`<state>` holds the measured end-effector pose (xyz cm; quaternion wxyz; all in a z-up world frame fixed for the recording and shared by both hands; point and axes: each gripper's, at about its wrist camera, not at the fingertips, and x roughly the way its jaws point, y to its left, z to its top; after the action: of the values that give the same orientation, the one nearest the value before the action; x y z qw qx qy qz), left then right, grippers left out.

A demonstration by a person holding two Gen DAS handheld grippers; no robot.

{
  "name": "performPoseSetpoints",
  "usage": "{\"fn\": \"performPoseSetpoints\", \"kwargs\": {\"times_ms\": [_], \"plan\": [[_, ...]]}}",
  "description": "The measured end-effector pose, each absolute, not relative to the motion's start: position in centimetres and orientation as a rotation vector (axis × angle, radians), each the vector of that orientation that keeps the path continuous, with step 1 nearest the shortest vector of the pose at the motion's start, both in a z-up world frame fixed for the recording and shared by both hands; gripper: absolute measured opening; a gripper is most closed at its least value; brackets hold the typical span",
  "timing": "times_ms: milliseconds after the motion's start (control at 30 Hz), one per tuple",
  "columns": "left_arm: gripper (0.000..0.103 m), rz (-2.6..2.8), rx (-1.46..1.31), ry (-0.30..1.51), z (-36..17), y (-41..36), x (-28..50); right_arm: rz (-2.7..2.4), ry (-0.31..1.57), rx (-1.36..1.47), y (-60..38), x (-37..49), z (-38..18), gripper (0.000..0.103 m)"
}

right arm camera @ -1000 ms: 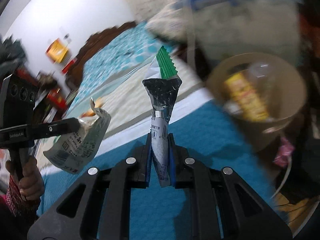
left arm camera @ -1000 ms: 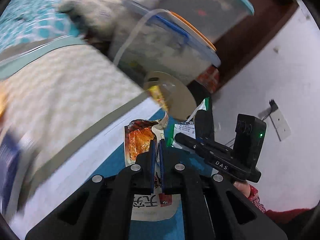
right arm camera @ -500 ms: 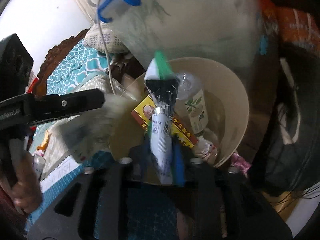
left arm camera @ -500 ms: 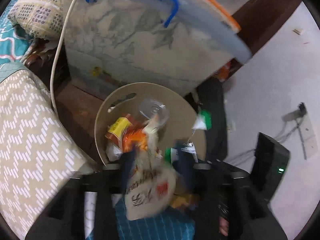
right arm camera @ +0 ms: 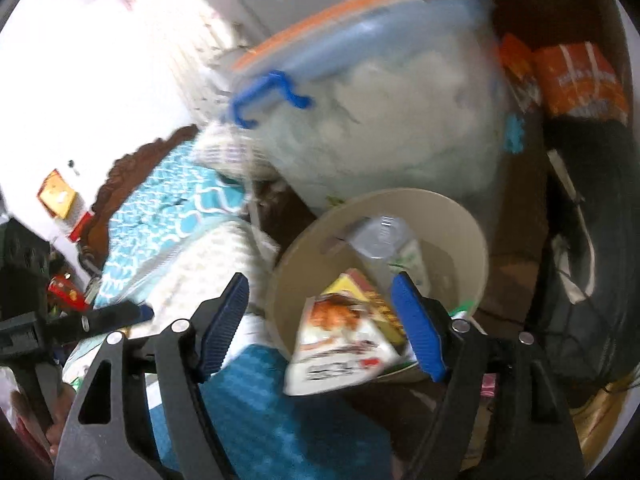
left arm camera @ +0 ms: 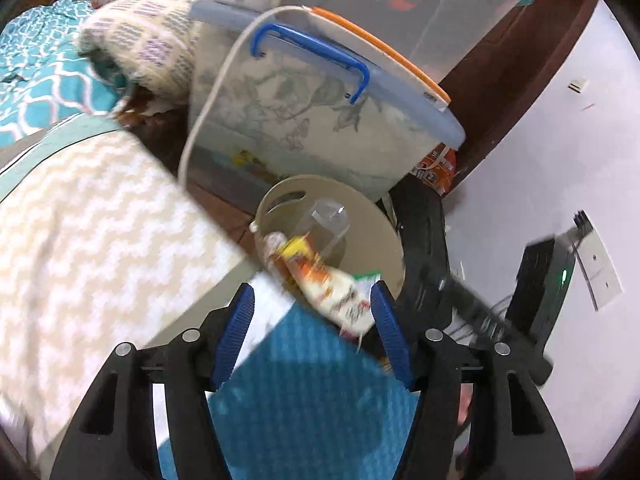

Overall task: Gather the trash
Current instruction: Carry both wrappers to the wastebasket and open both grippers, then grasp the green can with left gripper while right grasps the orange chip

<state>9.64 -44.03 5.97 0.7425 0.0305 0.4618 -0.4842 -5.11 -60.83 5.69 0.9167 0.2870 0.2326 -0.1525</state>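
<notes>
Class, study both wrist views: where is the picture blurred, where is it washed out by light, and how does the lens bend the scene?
Left wrist view: the chevron blanket and the snack wrapper smear with motion, while the storage box stays fairly sharp. Right wrist view: the wall at upper left is blown out white, the storage box is smeared, and the beige bin is clearer. Both views curve outward into dark corners.

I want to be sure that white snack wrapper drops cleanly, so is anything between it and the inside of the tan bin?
Nothing visible blocks it. The white snack wrapper lies over the near rim of the tan bin, leaning inward. Below it sit only earlier trash: a yellow packet and a clear bottle. Both the left claw and right claw are open, clear of it.
</notes>
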Motion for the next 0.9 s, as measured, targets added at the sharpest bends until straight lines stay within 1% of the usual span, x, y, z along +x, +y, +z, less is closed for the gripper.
{"fn": "performPoseSetpoints", "kwargs": {"times_ms": [33,67,100,167,367,467,500,567,600,733,800,833,900], "plan": [[0.058,-1.046,0.068,1.004,6.0,-41.9,9.2,-0.290,0.484,0.568,-60.0,-4.9,5.9,0.071],[0.058,-1.038,0.068,1.001,6.1,-40.8,9.1,-0.278,0.501,0.549,-59.5,-4.6,6.0,0.063],[0.058,-1.027,0.065,0.998,6.2,-39.5,8.8,-0.254,0.542,0.526,-58.8,-4.0,5.8,0.051],[0.058,-0.996,0.058,0.995,6.2,-36.2,8.3,-0.216,0.592,0.531,-58.5,-3.3,5.5,0.038],[0.058,-0.900,0.051,0.984,5.7,-27.5,6.9,-0.229,0.610,0.610,-59.2,-3.8,5.2,0.036],[0.058,-0.841,0.022,1.001,5.0,-23.3,6.4,-0.126,0.729,0.632,-59.7,-1.4,3.7,0.036],[0.058,-0.824,0.009,1.010,4.8,-22.2,6.3,-0.122,0.774,0.659,-60.3,-0.5,2.8,0.038],[0.058,-0.777,-0.011,1.027,4.4,-19.8,6.0,-0.105,0.887,0.766,-62.2,1.6,0.2,0.038],[0.058,-0.745,-0.018,1.028,4.4,-18.2,5.9,-0.107,0.912,0.792,-62.8,2.2,-0.4,0.038],[0.058,-0.628,-0.074,1.002,5.4,-12.3,5.3,-0.294,1.040,0.653,-64.9,4.4,-1.4,0.037],[0.058,-0.564,-0.108,0.982,5.9,-9.4,5.1,-0.377,1.052,0.592,-65.4,4.6,-0.9,0.038],[0.058,-0.533,-0.126,0.972,6.2,-8.0,5.2,-0.382,1.022,0.586,-65.4,4.4,-0.2,0.038],[0.068,-0.483,-0.147,0.953,6.6,-6.1,5.2,-0.369,0.928,0.585,-64.7,3.7,1.8,0.038]]}}
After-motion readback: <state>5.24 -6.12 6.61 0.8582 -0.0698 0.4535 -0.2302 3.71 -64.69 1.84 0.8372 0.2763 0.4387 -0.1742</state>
